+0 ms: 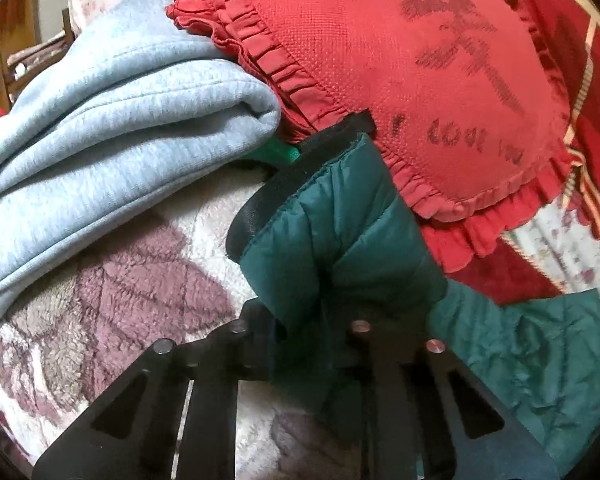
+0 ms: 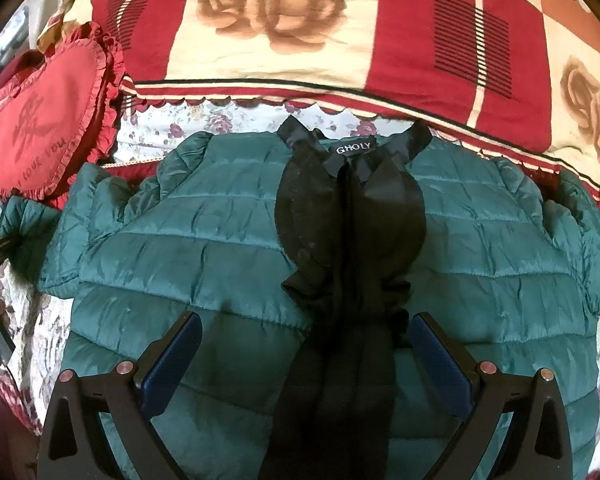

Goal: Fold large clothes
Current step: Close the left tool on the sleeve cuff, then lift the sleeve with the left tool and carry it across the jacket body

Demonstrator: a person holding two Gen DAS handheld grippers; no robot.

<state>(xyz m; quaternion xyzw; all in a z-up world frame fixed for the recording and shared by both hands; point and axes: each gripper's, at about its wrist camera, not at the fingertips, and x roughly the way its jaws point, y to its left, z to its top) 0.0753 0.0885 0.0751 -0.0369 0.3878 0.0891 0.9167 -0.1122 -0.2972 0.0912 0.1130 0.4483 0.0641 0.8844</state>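
A dark green quilted puffer jacket lies spread front up on the bed, with a black collar and black front trim down the middle. Both sleeves stretch out to the sides. My right gripper is open and empty, hovering above the jacket's lower front, its blue pads either side of the black trim. My left gripper is shut on the jacket's left sleeve near the black cuff, holding it above the blanket.
A folded light grey sweatshirt lies left of the sleeve. A red heart-shaped frilled cushion sits just beyond the cuff, also in the right wrist view. A red and cream rose-print quilt lies past the collar. A floral fleece blanket covers the bed.
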